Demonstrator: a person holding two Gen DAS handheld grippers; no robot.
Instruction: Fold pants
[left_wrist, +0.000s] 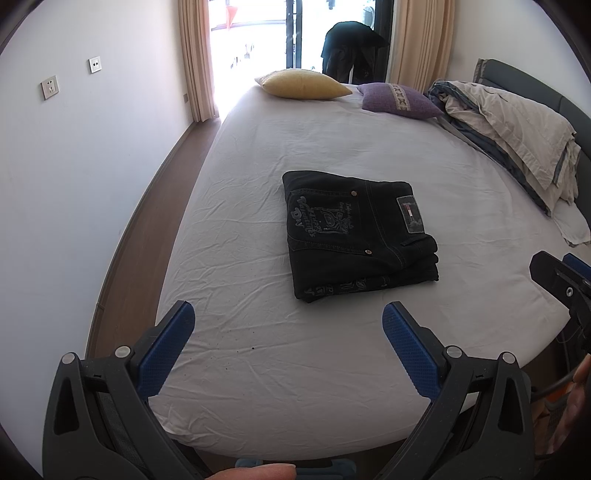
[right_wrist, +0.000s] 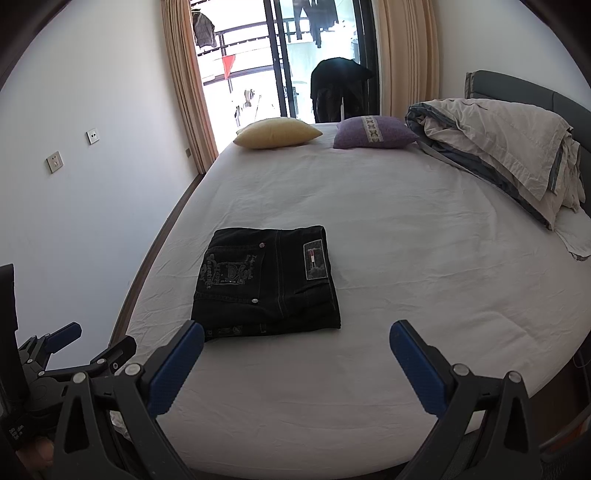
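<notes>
The black pants (left_wrist: 356, 234) lie folded into a compact rectangle on the white bed sheet (left_wrist: 258, 354), back pocket embroidery and a small flag patch facing up. They also show in the right wrist view (right_wrist: 266, 282). My left gripper (left_wrist: 288, 314) is open and empty, held above the sheet a short way in front of the pants. My right gripper (right_wrist: 297, 332) is open and empty, just short of the pants' near edge. The right gripper also shows at the right edge of the left wrist view (left_wrist: 561, 280); the left gripper shows at lower left of the right wrist view (right_wrist: 70, 343).
A yellow pillow (left_wrist: 303, 84) and a purple pillow (left_wrist: 399, 99) lie at the far end of the bed. A bunched duvet (left_wrist: 517, 129) lies along the right side by the headboard. A wall (left_wrist: 92, 166) and a floor strip run along the left. Balcony door behind.
</notes>
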